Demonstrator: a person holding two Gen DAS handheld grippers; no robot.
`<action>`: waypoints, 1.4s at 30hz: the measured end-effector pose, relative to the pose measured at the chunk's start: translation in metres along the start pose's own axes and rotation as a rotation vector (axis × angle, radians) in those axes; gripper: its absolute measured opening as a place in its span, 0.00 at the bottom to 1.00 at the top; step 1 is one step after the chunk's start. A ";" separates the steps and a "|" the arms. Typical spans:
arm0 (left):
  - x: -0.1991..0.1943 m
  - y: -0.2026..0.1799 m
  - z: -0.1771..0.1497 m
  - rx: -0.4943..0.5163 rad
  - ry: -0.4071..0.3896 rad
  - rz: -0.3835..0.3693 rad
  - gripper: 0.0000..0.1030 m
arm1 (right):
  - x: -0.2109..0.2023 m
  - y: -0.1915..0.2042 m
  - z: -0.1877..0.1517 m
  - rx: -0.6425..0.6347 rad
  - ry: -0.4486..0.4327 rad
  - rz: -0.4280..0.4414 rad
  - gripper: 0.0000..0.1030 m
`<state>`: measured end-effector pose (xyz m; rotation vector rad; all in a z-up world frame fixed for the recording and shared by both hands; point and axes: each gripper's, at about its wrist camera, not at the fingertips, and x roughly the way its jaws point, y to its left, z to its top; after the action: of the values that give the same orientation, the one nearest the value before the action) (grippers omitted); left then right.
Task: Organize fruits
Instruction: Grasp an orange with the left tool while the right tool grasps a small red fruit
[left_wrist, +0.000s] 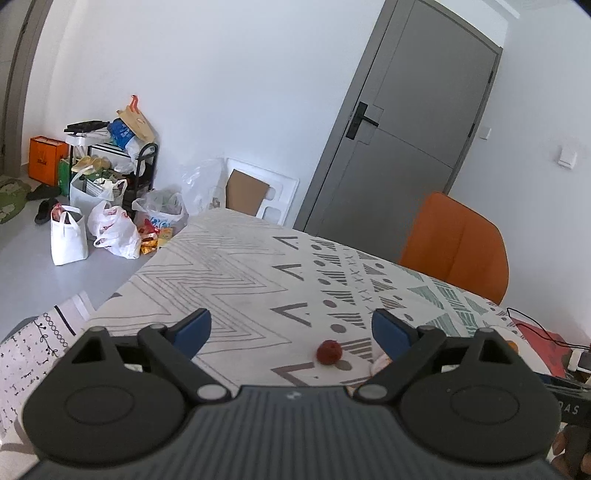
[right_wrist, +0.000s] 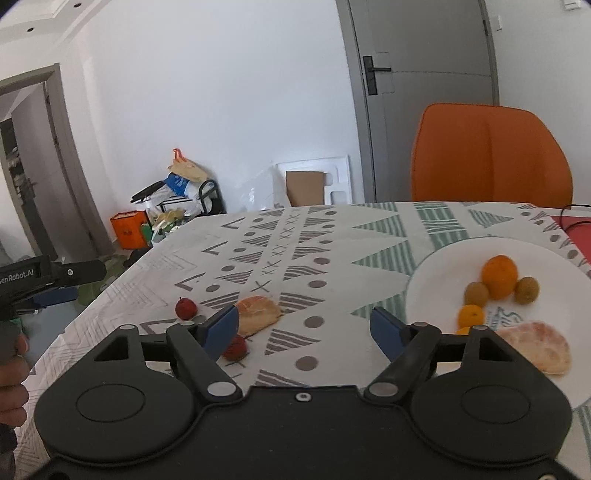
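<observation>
Some fruit is already on the white plate (right_wrist: 436, 280). Left of the plate, two red fruits (right_wrist: 185, 308) and a slice (right_wrist: 257, 314) are still waiting. Nothing is held by the left gripper (left_wrist: 291, 330) or right gripper (right_wrist: 304, 326); both are wide apart.

- White plate (right_wrist: 443, 273): near part hidden behind the right gripper (right_wrist: 306, 328); right rim cut off by the frame edge.
- Strawberry (right_wrist: 235, 348) near the tabletop's left edge: partly covered by a blue finger pad (right_wrist: 221, 328).
- Plate's printed mark (right_wrist: 508, 314): too blurred to read.
</observation>
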<state>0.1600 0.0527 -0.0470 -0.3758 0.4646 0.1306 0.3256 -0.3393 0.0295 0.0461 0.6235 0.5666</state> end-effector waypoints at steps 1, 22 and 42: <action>0.001 0.001 0.000 0.002 0.001 -0.001 0.90 | 0.003 0.001 0.000 0.000 0.006 0.003 0.69; 0.023 0.007 -0.018 0.014 0.094 -0.056 0.80 | 0.054 0.025 -0.014 0.000 0.143 0.101 0.51; 0.039 -0.038 -0.035 0.093 0.168 -0.132 0.72 | 0.036 0.000 -0.013 0.060 0.120 0.097 0.21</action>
<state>0.1880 0.0059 -0.0821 -0.3267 0.6082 -0.0509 0.3426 -0.3223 -0.0004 0.0996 0.7575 0.6483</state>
